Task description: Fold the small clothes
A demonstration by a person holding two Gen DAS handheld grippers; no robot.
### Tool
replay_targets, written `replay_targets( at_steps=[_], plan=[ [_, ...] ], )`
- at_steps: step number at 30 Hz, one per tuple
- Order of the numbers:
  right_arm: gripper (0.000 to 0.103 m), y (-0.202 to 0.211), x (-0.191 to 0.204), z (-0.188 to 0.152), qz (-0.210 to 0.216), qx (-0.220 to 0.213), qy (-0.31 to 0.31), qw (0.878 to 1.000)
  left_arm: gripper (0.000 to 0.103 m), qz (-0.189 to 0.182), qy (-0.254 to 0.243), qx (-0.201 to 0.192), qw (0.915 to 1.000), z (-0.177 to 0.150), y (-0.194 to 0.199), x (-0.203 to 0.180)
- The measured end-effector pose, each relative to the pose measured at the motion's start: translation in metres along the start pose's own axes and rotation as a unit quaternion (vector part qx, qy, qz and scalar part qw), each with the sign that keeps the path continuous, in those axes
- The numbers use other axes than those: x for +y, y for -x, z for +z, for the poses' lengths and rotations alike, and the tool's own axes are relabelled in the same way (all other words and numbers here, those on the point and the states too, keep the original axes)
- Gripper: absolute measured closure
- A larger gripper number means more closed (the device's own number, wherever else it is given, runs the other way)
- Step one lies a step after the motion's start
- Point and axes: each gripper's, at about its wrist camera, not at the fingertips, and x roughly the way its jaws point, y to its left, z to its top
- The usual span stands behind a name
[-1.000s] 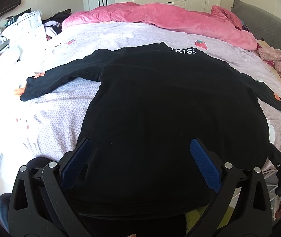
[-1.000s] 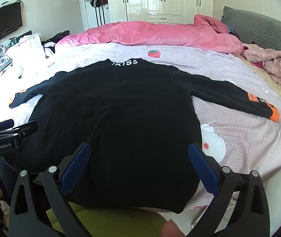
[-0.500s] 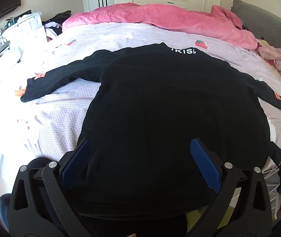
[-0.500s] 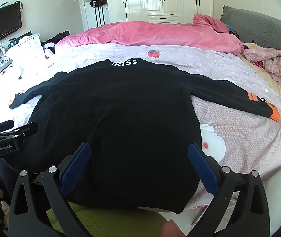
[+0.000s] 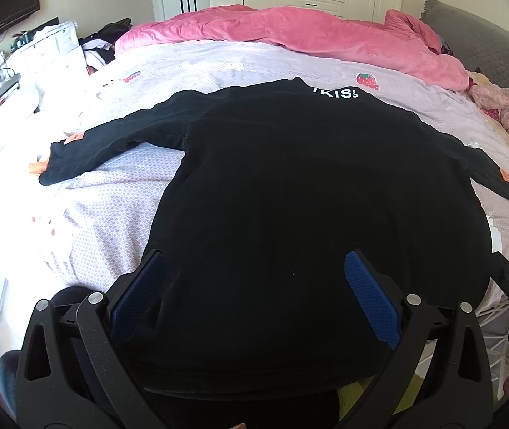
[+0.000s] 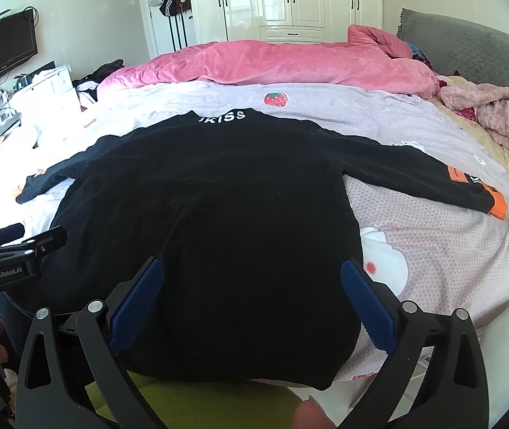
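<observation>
A small black long-sleeved top (image 5: 308, 186) (image 6: 218, 207) lies flat on the bed, back up, white lettering at the collar at the far end, both sleeves spread out sideways. Its cuffs carry orange patches (image 6: 495, 205). My left gripper (image 5: 254, 279) hovers open above the near hem, left of centre. Open too, my right gripper (image 6: 252, 282) hangs over the hem's right part. Nothing sits between either pair of blue pads. The left gripper's body (image 6: 15, 257) shows at the left edge of the right wrist view.
The bed (image 5: 118, 207) has a pale lilac patterned sheet. A pink duvet (image 6: 272, 62) is bunched along the far side, with a pink fluffy garment (image 6: 497, 114) and grey headboard (image 6: 468, 46) at right. White wardrobes stand behind. A yellow-green cloth (image 6: 190, 404) lies under the near hem.
Both views have drifted slightly; the top lies as before and both grippers stay open.
</observation>
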Motion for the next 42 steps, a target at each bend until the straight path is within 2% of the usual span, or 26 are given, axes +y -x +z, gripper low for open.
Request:
replay_targets(
  at_steps=[15,29,36,39,42],
  plan=[
    [0.004,-0.002,-0.019,0.02,-0.017,-0.033,-0.022,0.999,0.009,-0.008,0.006,-0.011,0.9999,0.033,0.001,-0.018],
    [0.004,-0.02,-0.071,0.058,-0.044,-0.051,-0.072,0.995,0.009,0.001,0.02,-0.001,0.9998,0.079,-0.03,-0.029],
    [0.004,-0.03,-0.094,0.072,-0.061,-0.054,-0.079,0.993,0.009,-0.006,0.03,0.003,0.9995,0.102,-0.043,-0.025],
    [0.004,-0.035,-0.108,0.077,-0.068,-0.054,-0.086,0.993,0.009,-0.031,0.034,-0.002,0.999,0.113,-0.047,-0.027],
    [0.004,-0.04,-0.126,0.08,-0.082,-0.053,-0.101,0.99,0.009,-0.022,0.019,-0.009,0.9995,0.122,-0.052,-0.035]
  ],
)
